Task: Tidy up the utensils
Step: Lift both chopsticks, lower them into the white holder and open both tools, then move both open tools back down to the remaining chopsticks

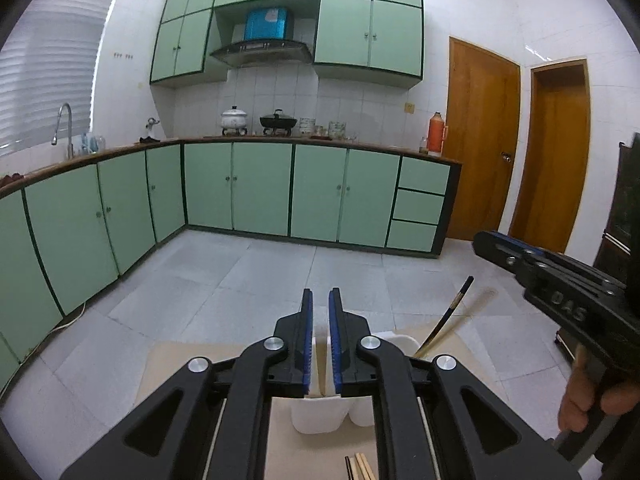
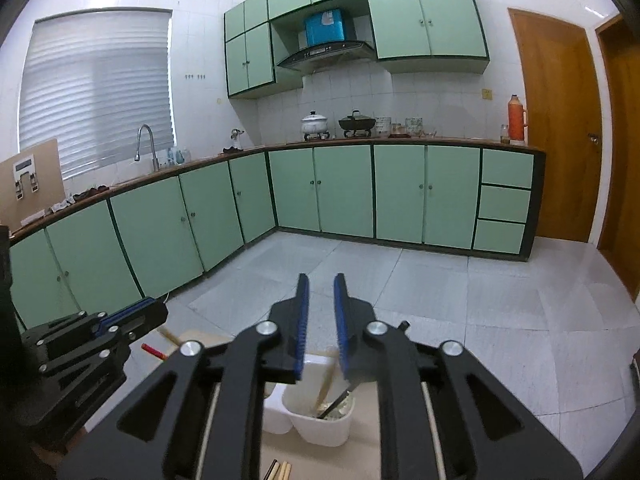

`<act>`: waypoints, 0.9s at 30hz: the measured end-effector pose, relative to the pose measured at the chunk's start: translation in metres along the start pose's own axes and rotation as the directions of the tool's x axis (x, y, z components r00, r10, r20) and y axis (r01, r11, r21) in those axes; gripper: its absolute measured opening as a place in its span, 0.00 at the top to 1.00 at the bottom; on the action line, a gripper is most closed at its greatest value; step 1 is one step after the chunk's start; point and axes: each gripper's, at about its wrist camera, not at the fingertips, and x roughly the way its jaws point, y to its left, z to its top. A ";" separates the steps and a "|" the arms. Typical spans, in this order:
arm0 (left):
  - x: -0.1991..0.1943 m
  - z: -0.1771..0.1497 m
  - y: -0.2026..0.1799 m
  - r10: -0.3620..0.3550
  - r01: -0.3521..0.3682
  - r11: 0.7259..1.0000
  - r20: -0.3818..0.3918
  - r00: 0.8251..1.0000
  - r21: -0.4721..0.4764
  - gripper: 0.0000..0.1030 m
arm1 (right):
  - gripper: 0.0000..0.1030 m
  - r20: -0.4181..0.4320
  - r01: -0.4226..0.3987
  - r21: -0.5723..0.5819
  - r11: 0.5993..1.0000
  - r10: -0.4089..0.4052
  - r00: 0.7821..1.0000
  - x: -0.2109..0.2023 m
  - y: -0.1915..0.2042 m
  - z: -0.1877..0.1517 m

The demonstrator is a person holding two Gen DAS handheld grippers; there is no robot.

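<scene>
Above a pale worktop (image 1: 168, 364), the left gripper (image 1: 320, 304) hovers with its blue-padded fingers (image 1: 307, 332) slightly parted, pinching nothing. The right gripper (image 2: 320, 288) hangs likewise, fingers (image 2: 341, 320) narrowly spread and empty, over a white utensil holder (image 2: 320, 428) where chopsticks (image 2: 326, 384) stand leaning. More chopsticks (image 1: 360, 468) lie on the worktop near the holder.

A home kitchen, seemingly: green cabinets (image 1: 260, 188), stove pots (image 1: 234, 117), range hood (image 1: 262, 51), sink faucet (image 1: 64, 128).

Green cabinets (image 1: 260, 188), faucet (image 1: 64, 128), orange thermos (image 1: 435, 134).
</scene>
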 end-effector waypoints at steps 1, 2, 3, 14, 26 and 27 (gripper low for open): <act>-0.003 0.000 0.000 -0.002 0.002 1.000 0.006 1.000 -0.002 0.84 | 0.76 0.012 0.005 0.003 1.000 -0.005 1.000 -0.005 -0.001 0.000; -0.009 -0.001 0.001 -0.002 0.002 1.000 0.020 1.000 -0.002 0.77 | 0.68 0.027 0.014 0.007 1.000 -0.014 1.000 -0.011 -0.001 -0.001; -0.015 -0.001 0.001 0.002 -0.002 1.000 0.033 0.999 0.002 0.73 | 0.63 0.039 0.019 0.011 1.000 -0.019 0.999 -0.016 -0.001 -0.002; -0.093 -0.035 -0.002 0.032 -0.035 0.999 0.071 0.997 0.042 0.50 | 0.21 0.129 0.096 0.020 0.995 -0.098 0.987 -0.106 -0.011 -0.045; -0.125 -0.127 0.002 0.074 -0.075 0.997 -0.015 0.997 -0.036 0.49 | 0.18 0.045 0.165 0.072 0.984 -0.168 0.985 -0.151 0.003 -0.160; -0.125 -0.134 0.002 0.073 -0.075 0.996 -0.031 0.997 -0.040 0.49 | 0.18 0.028 0.170 0.072 0.983 -0.173 0.985 -0.151 0.005 -0.170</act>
